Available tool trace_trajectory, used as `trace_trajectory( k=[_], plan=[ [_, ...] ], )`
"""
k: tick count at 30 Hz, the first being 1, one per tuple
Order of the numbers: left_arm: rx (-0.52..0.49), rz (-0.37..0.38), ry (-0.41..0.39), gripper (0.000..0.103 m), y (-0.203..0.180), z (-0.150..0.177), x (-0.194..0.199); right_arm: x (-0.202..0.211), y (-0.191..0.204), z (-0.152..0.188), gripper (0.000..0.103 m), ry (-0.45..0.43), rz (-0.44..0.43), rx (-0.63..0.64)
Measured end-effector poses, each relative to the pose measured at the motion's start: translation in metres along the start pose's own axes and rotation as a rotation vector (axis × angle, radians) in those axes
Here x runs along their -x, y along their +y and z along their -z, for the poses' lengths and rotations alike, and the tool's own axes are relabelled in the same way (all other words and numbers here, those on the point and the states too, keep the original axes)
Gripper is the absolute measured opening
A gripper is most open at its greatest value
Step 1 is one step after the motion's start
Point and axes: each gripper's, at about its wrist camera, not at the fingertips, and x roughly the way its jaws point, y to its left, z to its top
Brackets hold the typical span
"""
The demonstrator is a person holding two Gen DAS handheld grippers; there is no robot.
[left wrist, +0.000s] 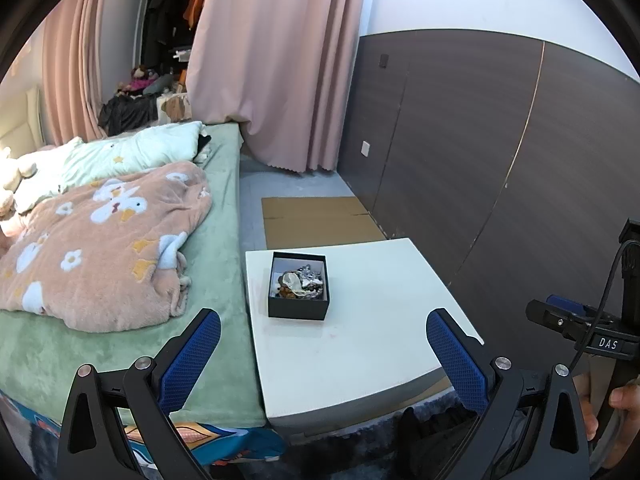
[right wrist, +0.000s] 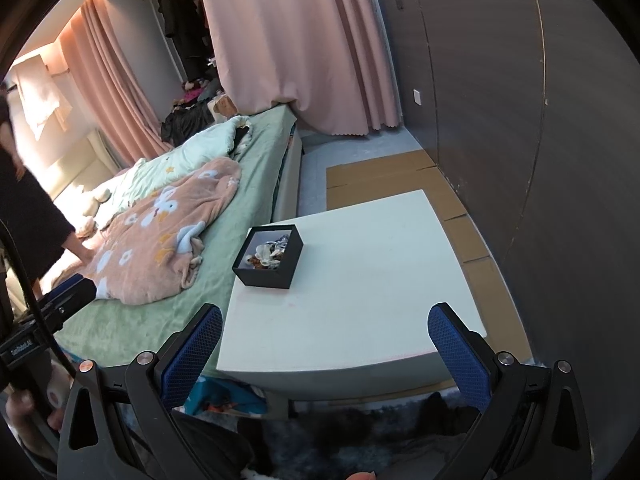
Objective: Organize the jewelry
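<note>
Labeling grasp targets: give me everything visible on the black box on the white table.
The black box is small, rectangular and lidless, with matte walls that look like stiff card and a pale lining. It sits upright and flat on the white table, toward the corner nearest the bed. Inside lies a tangled heap of jewelry: silvery, cream and brownish pieces, too small to separate. Nothing else touches it; both tools are open and well short of it.
</note>
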Motion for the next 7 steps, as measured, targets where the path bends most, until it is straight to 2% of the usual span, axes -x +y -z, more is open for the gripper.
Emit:
trace_trajectory(
  k=[7],
  plan=[
    [-0.001,0.010,0.012,0.102,-0.001,-0.001,-0.012,-0.007,-0.005,0.000,0.103,0.014,0.007,-0.005]
  ],
)
